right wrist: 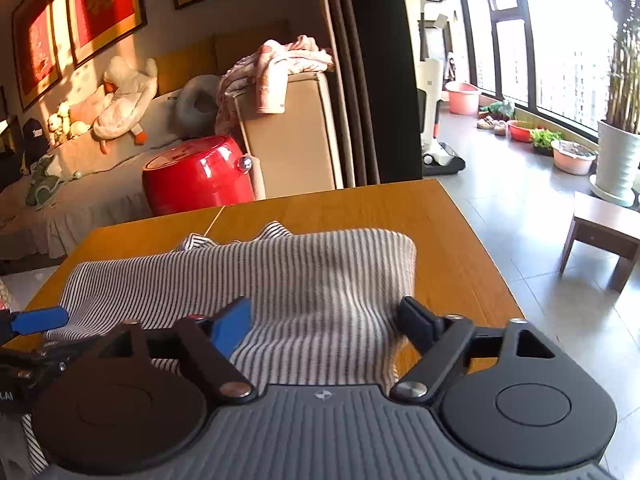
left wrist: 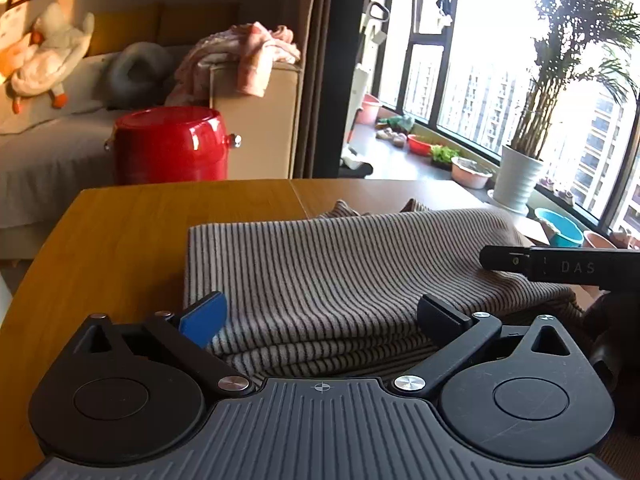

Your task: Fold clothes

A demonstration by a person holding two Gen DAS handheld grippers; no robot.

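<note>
Striped knit, brown-grey with thin dark lines, makes up the garment [left wrist: 340, 272], which lies folded in several layers on the near part of the wooden table [left wrist: 132, 232]. In the left wrist view its left edge is straight and squared; the far edge bunches up into small peaks. Stacked layers show at the near edge, just ahead of the left gripper [left wrist: 320, 320].

That gripper stands wide open above the near edge, blue pad on the left and black pad on the right, with nothing between them. The right gripper [right wrist: 324, 320] is likewise spread wide over the garment's right portion and holds nothing; the fabric beneath looks blurred.

I judge the cloth soft, light and limp: it will drape and sag if lifted from one point, and the layers may slide apart. A pinch through all layers at the two near corners, one gripper each, should keep the fold together.

Beyond the table stand a red drum-shaped stool [left wrist: 168, 144], a sofa [right wrist: 100, 184] with a plush goose [right wrist: 128, 96] and pink clothes [right wrist: 280, 68], and a potted palm [left wrist: 520, 176] by the window.
</note>
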